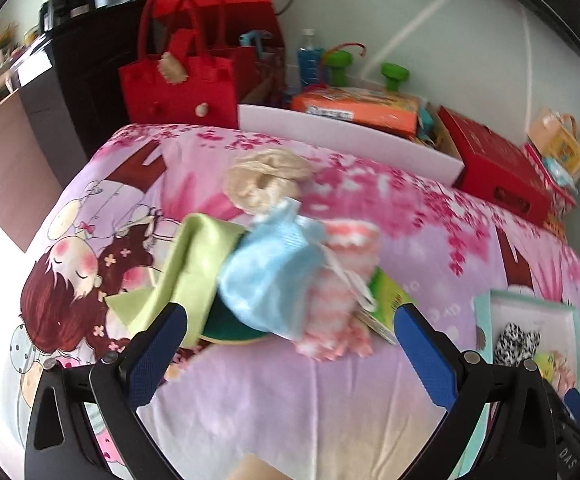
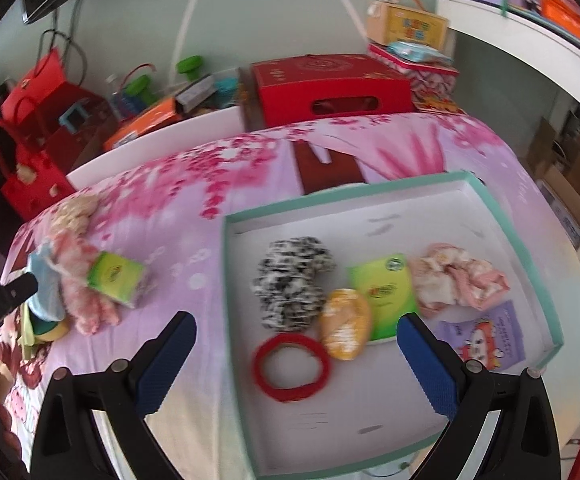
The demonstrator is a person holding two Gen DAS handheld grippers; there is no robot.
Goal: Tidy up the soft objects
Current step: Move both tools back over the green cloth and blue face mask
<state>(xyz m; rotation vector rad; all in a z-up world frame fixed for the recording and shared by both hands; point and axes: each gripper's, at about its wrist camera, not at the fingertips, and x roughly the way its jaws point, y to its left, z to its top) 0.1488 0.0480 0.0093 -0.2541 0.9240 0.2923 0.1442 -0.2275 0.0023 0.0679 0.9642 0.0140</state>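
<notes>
Currently both claws, left claw [image 1: 290, 328] and right claw [image 2: 296, 334], gape empty; soft pile [image 1: 273, 272] lies tangled on the bed [image 1: 290, 400] beside tray [image 2: 550, 280], so a grab risks dragging several pieces.

little can be read. the letters "das" stand in white on the black gripper body [image 1: 568, 457] at the lower right edge of the left wrist view. print on the orange package [image 1: 356, 107], green packets [image 2: 384, 296] and purple card [image 2: 488, 336] is too blurred.

A home bedroom: cartoon-print bedsheet [image 1: 273, 400], red handbag [image 1: 177, 84], gift boxes [image 2: 330, 88] along wall
</notes>
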